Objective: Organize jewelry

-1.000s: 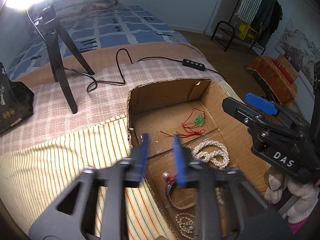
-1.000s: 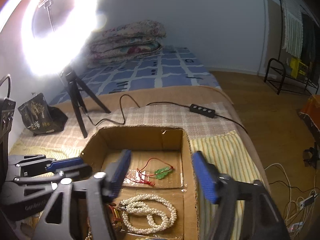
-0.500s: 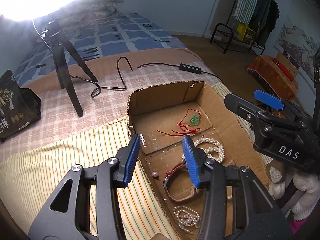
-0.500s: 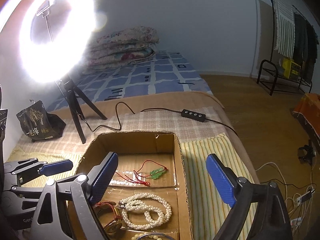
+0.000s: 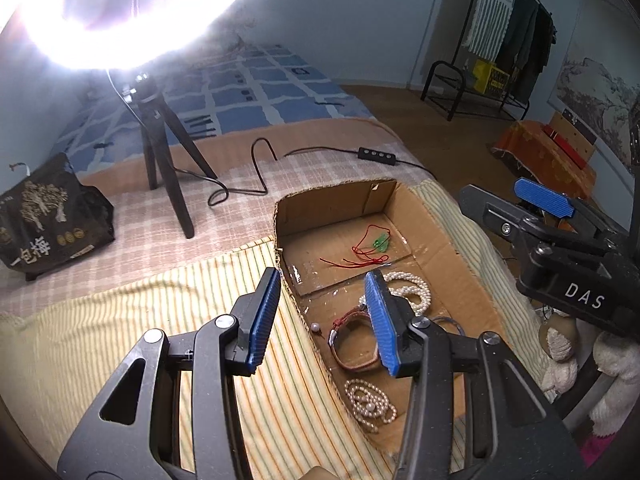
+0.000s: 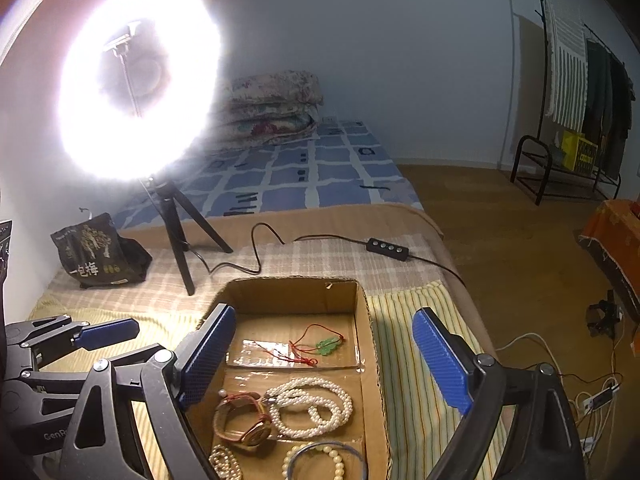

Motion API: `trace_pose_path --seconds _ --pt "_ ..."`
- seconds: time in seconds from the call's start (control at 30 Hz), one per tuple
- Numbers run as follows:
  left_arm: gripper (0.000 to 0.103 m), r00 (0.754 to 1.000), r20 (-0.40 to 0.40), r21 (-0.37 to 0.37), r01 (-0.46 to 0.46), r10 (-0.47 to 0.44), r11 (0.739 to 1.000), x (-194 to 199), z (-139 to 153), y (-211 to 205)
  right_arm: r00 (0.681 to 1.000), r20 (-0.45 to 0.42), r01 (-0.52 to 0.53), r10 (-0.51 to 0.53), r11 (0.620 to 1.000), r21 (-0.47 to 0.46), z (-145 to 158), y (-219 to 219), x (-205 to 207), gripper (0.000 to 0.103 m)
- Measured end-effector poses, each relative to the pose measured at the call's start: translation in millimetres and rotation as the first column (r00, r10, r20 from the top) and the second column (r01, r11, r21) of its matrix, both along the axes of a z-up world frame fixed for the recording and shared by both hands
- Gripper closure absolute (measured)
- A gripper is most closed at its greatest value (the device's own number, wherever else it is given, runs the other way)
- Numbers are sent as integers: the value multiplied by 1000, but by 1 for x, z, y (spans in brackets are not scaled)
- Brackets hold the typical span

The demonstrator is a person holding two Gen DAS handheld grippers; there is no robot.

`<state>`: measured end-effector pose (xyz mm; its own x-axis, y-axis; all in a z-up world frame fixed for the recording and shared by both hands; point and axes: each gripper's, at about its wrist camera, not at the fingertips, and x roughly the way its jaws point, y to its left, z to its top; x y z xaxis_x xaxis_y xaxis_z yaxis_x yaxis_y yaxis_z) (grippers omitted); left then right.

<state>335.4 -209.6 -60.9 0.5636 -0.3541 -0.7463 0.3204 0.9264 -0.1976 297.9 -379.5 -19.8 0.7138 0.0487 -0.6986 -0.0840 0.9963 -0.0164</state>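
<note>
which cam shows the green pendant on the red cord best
The right wrist view: the green pendant lies unobstructed in the far part of the cardboard box. The left wrist view shows it too, smaller and less distinct.

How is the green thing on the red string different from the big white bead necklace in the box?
The green pendant is one small green piece on a thin red cord; the white bead necklace is a thick strand of many round white beads. The pendant lies in the far part of the cardboard box, its cord spread loosely; the necklace lies nearer, coiled in loops. Both rest flat on the box floor, untouched.
</note>
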Motion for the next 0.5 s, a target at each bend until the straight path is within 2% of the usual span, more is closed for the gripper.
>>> trace_pose_path --seconds 0.43,0.5 --pt "58 996 84 16 5 -6 1000 -56 47 25 999 36 5 -5 1000 15 40 8 -45 10" --pt "58 995 98 18 6 -8 1000 -66 54 28 999 39 9 -10 1000 26 44 9 -54 6"
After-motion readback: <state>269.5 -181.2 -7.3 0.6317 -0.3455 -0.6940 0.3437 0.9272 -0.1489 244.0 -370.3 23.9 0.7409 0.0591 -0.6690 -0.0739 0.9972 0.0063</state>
